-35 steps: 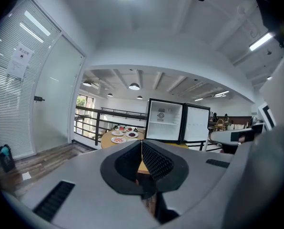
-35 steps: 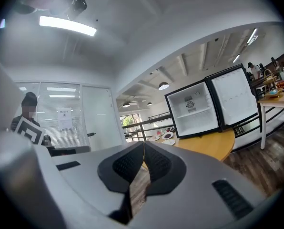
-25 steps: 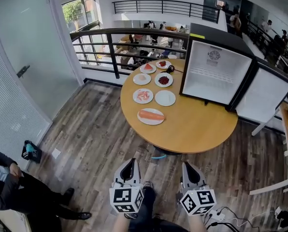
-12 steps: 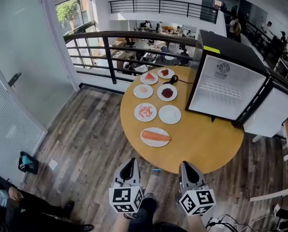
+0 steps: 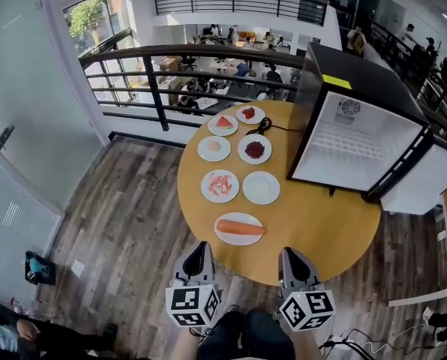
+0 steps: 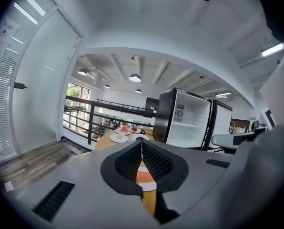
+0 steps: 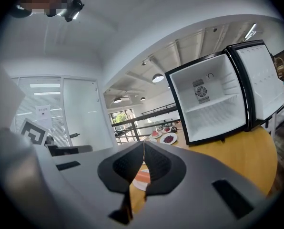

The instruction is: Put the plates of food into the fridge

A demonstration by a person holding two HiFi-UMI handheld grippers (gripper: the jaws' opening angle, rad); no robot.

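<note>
- Right now the left hand-held gripper (image 5: 200, 247) and the right hand-held gripper (image 5: 289, 253) hover side by side just off the near edge of the round worktop (image 5: 321, 223). Each has its jaws pressed together on nothing.
- Seven plates of food (image 5: 220, 186) lie on the worktop's left half, none of them in the fridge.
- Nearest to both grippers is the plate with a long orange piece (image 5: 239, 229), apart from them.
- The fridge (image 5: 358, 145) stands on the worktop's right side, its door (image 5: 433, 180) swung wide open and its white inside showing.
</note>
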